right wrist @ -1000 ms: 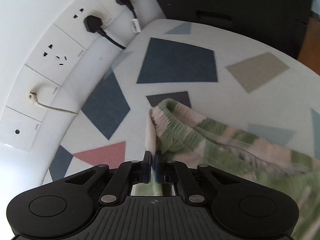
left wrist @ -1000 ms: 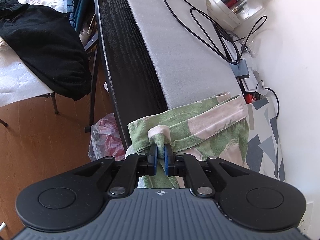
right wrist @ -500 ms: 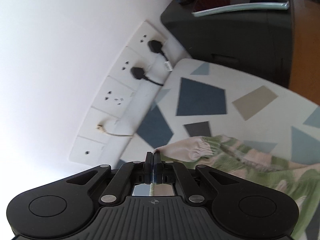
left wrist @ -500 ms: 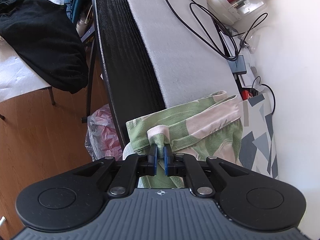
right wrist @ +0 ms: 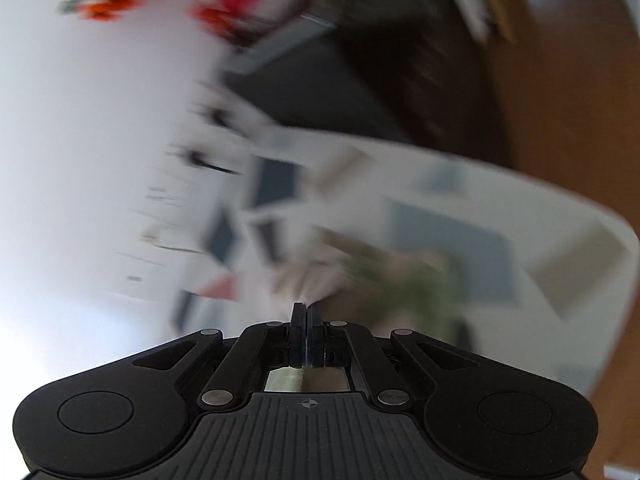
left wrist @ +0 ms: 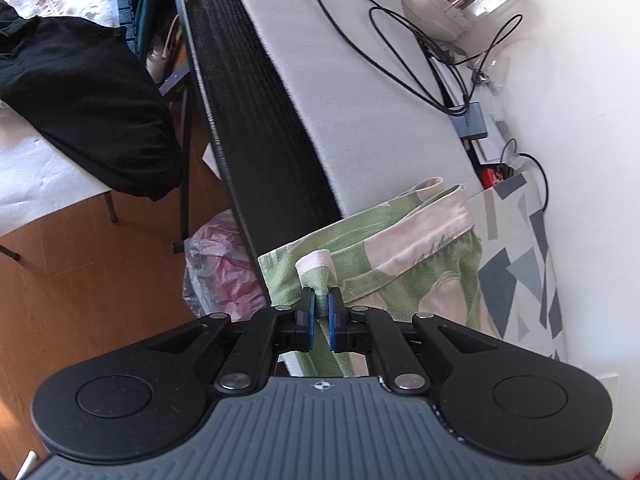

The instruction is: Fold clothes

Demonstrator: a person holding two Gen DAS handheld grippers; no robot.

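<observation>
A green and pale pink patterned garment point(left wrist: 400, 252) lies across the near end of the table, over a white cloth with blue and grey shapes point(left wrist: 520, 264). My left gripper point(left wrist: 321, 304) is shut on a bunched fold of the garment at its near left edge. In the right wrist view, which is motion-blurred, my right gripper point(right wrist: 307, 312) is shut on a thin pale edge of the same garment point(right wrist: 384, 276), lifted above the patterned cloth point(right wrist: 460, 240).
A grey foam pad point(left wrist: 360, 80) with looped black cables point(left wrist: 400, 40) covers the dark table point(left wrist: 256, 120). A black garment point(left wrist: 80, 100) lies on a white side table at left. A red plastic bag point(left wrist: 224, 264) sits on the wooden floor. Wall sockets point(right wrist: 192, 152) show blurred.
My right gripper has lifted and swung away from the wall with the garment edge in it; its view is now blurred. My left gripper still holds its fold and has barely moved.
</observation>
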